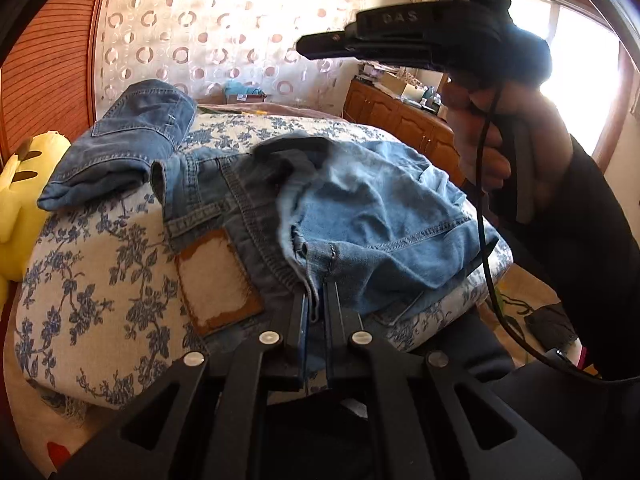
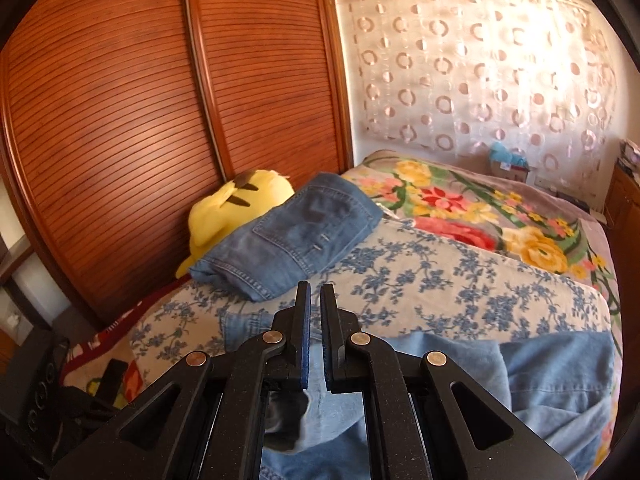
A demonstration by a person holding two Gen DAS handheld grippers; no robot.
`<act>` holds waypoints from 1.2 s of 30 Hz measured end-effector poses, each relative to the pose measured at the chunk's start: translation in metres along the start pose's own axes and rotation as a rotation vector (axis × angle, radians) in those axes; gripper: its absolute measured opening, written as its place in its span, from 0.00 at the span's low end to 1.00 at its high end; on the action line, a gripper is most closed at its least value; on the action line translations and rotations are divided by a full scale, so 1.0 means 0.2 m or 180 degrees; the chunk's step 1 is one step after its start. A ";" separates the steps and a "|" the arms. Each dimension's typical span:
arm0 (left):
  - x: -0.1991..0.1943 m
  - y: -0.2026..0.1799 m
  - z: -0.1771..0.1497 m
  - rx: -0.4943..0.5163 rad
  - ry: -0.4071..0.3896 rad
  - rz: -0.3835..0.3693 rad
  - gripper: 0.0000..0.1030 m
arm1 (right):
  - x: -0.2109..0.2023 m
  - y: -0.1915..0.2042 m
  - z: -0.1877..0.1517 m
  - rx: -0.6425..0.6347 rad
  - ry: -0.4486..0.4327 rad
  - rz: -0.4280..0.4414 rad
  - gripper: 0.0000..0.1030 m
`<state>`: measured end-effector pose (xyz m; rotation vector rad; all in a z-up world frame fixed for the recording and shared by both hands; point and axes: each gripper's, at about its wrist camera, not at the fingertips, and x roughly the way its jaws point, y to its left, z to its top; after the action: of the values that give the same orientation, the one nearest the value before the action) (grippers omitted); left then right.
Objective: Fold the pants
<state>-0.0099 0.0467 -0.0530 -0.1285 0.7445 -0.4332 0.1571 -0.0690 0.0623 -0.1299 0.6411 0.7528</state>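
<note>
A light-blue pair of jeans lies crumpled on the blue-flowered bed cover, its leather waist patch facing up. My left gripper is shut on a seamed edge of these jeans at the near side. My right gripper, held by a hand, hovers above the jeans with its fingers together and nothing hanging from them. In the right wrist view the right gripper stands over the same jeans, with its tips bare.
A second, folded pair of jeans rests at the far left of the bed beside a yellow plush toy. A wooden wardrobe stands to the left. A flowered blanket lies beyond. A black cable hangs from the right gripper.
</note>
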 end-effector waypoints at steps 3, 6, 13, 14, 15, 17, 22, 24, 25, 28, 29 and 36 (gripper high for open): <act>0.00 0.00 -0.03 0.0000 0.0031 -0.0009 0.03 | 0.04 0.02 0.00 -0.0025 0.0031 0.0011 0.02; 0.00 0.01 -0.04 -0.0029 0.0073 -0.0011 0.04 | 0.06 0.04 0.00 -0.0079 0.0069 -0.0017 0.02; -0.02 0.09 -0.02 -0.0102 0.0022 0.0124 0.32 | 0.02 -0.02 -0.13 -0.0061 0.0151 -0.0147 0.12; -0.04 0.10 -0.02 -0.0117 -0.0005 0.0134 0.41 | 0.00 -0.03 -0.17 -0.0056 0.0185 -0.0183 0.13; -0.04 0.12 -0.01 -0.0132 -0.0025 0.0151 0.43 | -0.01 -0.04 -0.20 -0.0057 0.0206 -0.0196 0.14; -0.06 0.15 0.00 -0.0162 -0.0065 0.0215 0.47 | -0.02 -0.06 -0.28 -0.0068 0.0262 -0.0272 0.21; -0.08 0.22 0.08 -0.0160 -0.0143 0.0363 0.62 | 0.01 -0.09 -0.45 -0.0014 0.0401 -0.0331 0.40; -0.07 0.24 0.12 -0.0165 -0.0179 0.0395 0.63 | 0.03 -0.11 -0.52 0.0029 0.0461 -0.0346 0.46; -0.06 0.25 0.15 -0.0176 -0.0209 0.0426 0.63 | 0.05 -0.11 -0.56 0.0049 0.0495 -0.0366 0.47; -0.02 0.28 0.22 -0.0199 -0.0246 0.0461 0.63 | 0.09 -0.12 -0.64 0.0100 0.0529 -0.0418 0.48; 0.00 0.28 0.24 -0.0175 -0.0253 0.0449 0.62 | 0.10 -0.12 -0.66 0.0122 0.0542 -0.0431 0.49; 0.12 0.32 0.40 -0.0150 -0.0290 0.0497 0.62 | 0.06 -0.11 -0.74 0.0207 0.0439 -0.0481 0.50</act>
<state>0.0825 0.0906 -0.0265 -0.1324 0.6698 -0.2598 0.1053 -0.1268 -0.0659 -0.1697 0.7773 0.5799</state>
